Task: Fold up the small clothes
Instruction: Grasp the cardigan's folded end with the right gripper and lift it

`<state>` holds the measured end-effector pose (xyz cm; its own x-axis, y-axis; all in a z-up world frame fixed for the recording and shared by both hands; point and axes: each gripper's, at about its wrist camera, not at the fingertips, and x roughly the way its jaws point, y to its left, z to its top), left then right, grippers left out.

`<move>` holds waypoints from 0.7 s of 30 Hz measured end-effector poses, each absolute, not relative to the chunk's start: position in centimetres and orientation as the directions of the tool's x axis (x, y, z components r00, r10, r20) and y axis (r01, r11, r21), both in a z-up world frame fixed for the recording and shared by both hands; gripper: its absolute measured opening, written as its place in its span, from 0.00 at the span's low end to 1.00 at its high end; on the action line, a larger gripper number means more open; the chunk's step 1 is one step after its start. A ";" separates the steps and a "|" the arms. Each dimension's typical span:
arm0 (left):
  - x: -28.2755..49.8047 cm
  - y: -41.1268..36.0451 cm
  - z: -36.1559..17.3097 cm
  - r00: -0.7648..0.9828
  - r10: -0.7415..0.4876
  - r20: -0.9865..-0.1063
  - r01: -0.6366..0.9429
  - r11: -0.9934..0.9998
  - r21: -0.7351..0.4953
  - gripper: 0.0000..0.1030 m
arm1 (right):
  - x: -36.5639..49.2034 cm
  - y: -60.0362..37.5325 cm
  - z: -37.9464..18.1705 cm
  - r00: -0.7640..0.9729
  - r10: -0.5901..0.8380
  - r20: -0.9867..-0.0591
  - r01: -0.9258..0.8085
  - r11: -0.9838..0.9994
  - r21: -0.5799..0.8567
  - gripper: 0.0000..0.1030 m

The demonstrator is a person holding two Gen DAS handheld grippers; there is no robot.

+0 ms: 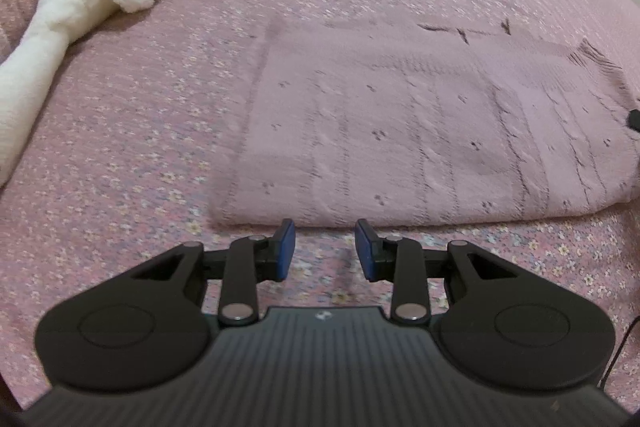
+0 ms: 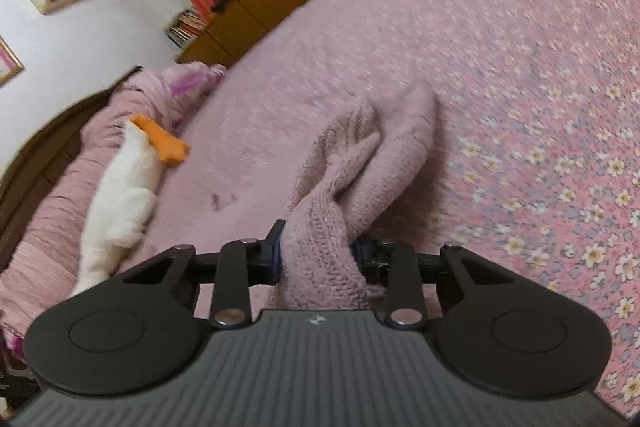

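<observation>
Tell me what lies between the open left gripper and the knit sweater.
Only bare floral bedspread, in the left wrist view, between the left gripper and sweater.

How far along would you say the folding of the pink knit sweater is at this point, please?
Partly done: the pink knit sweater already lies as a flat rectangle on the floral bedspread. In hand: the right gripper is shut on a bunched part of it. The left gripper is open, just short of the near edge. That fold remains.
</observation>
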<state>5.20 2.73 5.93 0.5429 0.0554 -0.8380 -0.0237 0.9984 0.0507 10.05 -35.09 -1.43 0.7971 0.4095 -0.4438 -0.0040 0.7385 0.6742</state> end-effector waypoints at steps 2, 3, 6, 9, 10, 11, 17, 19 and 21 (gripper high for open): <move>5.4 3.6 6.2 0.544 0.064 -0.837 -0.035 0.998 0.053 0.34 | 9.9 -34.8 -0.6 0.804 0.417 -0.424 -0.021 0.733 0.680 0.33; 5.4 4.0 6.3 0.544 0.069 -0.836 -0.042 0.998 0.055 0.34 | 9.9 -34.6 -0.2 0.806 0.422 -0.414 -0.029 0.728 0.685 0.33; 5.5 5.1 6.9 0.550 0.077 -0.831 -0.056 0.997 0.056 0.34 | 10.1 -33.9 1.3 0.812 0.444 -0.379 -0.054 0.704 0.708 0.33; 5.6 6.1 7.8 0.567 0.080 -0.820 -0.062 0.997 0.054 0.34 | 10.4 -32.6 3.1 0.816 0.465 -0.344 -0.095 0.694 0.714 0.32; 5.7 6.4 8.1 0.573 0.079 -0.816 -0.062 0.997 0.053 0.34 | 10.6 -32.0 3.8 0.815 0.473 -0.334 -0.115 0.697 0.708 0.32; 5.8 6.8 8.6 0.578 0.078 -0.812 -0.064 0.997 0.050 0.34 | 10.7 -31.4 4.5 0.814 0.482 -0.325 -0.134 0.700 0.702 0.32; 6.3 9.1 10.7 0.611 0.064 -0.789 -0.079 0.997 0.020 0.34 | 11.3 -27.2 8.0 0.786 0.547 -0.288 -0.233 0.693 0.682 0.31; 6.5 9.8 11.3 0.620 0.074 -0.781 -0.084 0.996 0.027 0.34 | 11.6 -25.5 8.9 0.769 0.576 -0.276 -0.264 0.680 0.684 0.31; 6.5 10.4 11.7 0.629 0.086 -0.772 -0.089 0.995 0.038 0.34 | 11.7 -24.0 9.8 0.754 0.599 -0.270 -0.290 0.673 0.681 0.31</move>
